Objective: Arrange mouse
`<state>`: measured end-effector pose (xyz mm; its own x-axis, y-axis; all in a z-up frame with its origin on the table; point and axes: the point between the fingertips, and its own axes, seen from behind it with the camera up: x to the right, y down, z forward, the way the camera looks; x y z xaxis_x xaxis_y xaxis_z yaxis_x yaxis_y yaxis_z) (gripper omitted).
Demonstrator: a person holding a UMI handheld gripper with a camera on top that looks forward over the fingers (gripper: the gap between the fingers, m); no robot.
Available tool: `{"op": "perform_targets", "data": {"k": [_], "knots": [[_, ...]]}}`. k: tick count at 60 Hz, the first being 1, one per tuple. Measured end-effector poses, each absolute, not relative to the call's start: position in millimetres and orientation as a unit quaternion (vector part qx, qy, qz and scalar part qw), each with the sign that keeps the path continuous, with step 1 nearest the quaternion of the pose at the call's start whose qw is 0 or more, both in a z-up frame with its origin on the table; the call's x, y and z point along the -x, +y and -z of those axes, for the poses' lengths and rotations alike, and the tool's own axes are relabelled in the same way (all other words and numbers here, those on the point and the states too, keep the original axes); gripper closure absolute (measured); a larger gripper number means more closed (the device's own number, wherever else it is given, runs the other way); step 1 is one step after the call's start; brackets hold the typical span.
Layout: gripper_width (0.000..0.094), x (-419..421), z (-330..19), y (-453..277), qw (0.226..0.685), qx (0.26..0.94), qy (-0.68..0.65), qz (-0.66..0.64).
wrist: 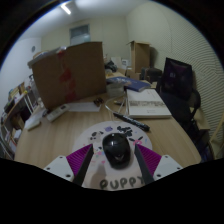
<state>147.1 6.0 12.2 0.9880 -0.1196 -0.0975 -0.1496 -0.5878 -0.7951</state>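
While the jaws of the hand-held gripper (117, 160) stand apart, the dark, rounded computer mouse (116, 149) lies between the two purple finger pads (80, 157), resting on a white printed mouse mat (118, 132) that bears small dark figures and lettering near its closest edge. Whether the pads actually press on the mouse's flanks cannot be told; narrow gaps appear at either side, so the jaws are read as open about it, not clamped. This straddling posture suits either taking hold of the mouse or leaving it centred on the mat, which is probably where the arranging is meant to end. The mat sits on a pale wooden worktop (50, 140). Beyond it lie a dark pen-like object (131, 121) and an open white book or notepad (149, 102); a large brown cardboard box (68, 70) stands further back, and a dark monitor (178, 77) faces the worktop from one side. The mat's lettering is partly cut off, and small items around the box are too indistinct to name.
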Motion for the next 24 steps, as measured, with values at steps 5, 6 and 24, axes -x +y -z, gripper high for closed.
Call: {"op": "perform_targets", "data": {"k": [5, 6, 24], "knots": [[0.0103, -139, -41, -26, 0.454, 0.886, 0.092, -0.029], [0.0105, -137, -46, -34, 0.454, 0.886, 0.094, -0.03], [0.0103, -134, -125, -194, 0.466, 0.874, 0.138, 0.017]]}}
